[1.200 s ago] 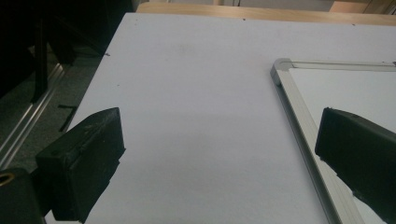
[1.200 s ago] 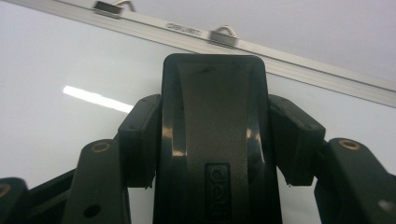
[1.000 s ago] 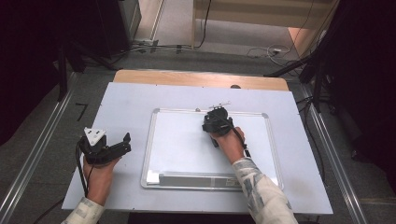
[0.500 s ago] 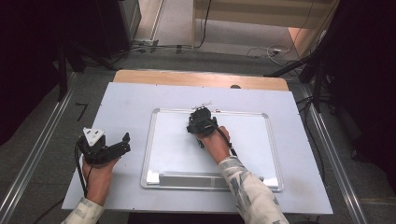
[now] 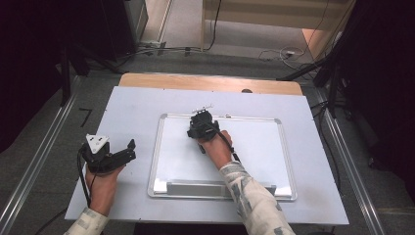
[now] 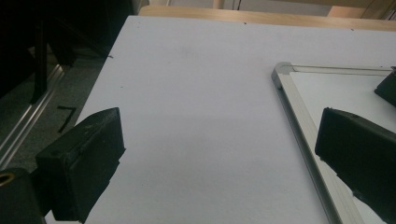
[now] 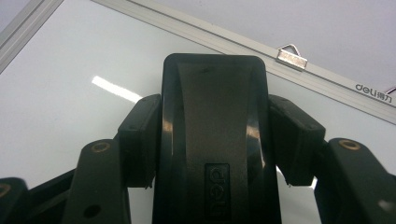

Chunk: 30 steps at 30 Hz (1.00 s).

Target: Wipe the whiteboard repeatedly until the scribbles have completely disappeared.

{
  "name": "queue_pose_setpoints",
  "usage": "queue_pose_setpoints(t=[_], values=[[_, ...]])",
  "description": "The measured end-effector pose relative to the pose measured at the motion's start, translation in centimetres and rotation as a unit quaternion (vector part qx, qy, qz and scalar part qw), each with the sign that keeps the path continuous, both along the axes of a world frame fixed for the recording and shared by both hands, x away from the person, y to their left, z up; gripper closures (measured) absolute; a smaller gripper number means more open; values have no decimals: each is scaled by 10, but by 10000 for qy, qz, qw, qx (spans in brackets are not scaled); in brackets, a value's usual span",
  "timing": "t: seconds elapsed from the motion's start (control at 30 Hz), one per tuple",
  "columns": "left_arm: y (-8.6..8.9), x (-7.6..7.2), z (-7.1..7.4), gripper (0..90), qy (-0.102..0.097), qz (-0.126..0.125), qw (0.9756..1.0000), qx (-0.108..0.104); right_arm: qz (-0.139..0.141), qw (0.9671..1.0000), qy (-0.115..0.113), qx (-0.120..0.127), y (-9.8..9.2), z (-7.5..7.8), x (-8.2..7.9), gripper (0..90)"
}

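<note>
Counter (image 5: 132,105): pale sheet, dim room beyond.
Left gripper (image 5: 128,151): near, resting on the sheet beside the board; its fingers (image 6: 81,172) spread, nothing between.
Whiteboard (image 5: 254,147): flat at centre, its tray edge nearest me.
Right gripper (image 5: 199,128): at the board's far left, fingers (image 7: 140,140) clamped on a black eraser (image 7: 212,135).
Step, I judge: wiping in hand. Next: I keep the eraser flat and sweep across.

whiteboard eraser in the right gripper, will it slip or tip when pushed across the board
The black eraser looks like hard glossy plastic, so it might slip, but the right gripper clamps both its sides. It looks low and broad, so unlikely to tip. It should glide easily on the smooth whiteboard.
</note>
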<state>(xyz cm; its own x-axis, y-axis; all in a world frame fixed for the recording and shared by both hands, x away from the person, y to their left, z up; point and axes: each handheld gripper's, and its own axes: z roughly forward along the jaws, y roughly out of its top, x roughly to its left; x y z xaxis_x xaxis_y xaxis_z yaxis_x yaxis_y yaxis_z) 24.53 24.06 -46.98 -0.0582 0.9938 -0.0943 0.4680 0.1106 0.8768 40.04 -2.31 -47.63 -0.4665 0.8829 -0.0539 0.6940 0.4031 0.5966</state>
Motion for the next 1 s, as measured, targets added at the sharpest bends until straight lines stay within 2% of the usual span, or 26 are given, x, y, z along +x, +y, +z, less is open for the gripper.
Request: queue_pose_setpoints(t=[0.2,0.43,1.0], values=[[0,0,0,16,-3,-1,10000,8,-72,10000,23,15,-8,0,3,385],[0,0,-1,16,15,6,10000,7,-182,9998,36,38,-27,1,4,385],[0,0,-2,16,67,18,10000,19,-614,9981,41,92,-98,1,7,385]])
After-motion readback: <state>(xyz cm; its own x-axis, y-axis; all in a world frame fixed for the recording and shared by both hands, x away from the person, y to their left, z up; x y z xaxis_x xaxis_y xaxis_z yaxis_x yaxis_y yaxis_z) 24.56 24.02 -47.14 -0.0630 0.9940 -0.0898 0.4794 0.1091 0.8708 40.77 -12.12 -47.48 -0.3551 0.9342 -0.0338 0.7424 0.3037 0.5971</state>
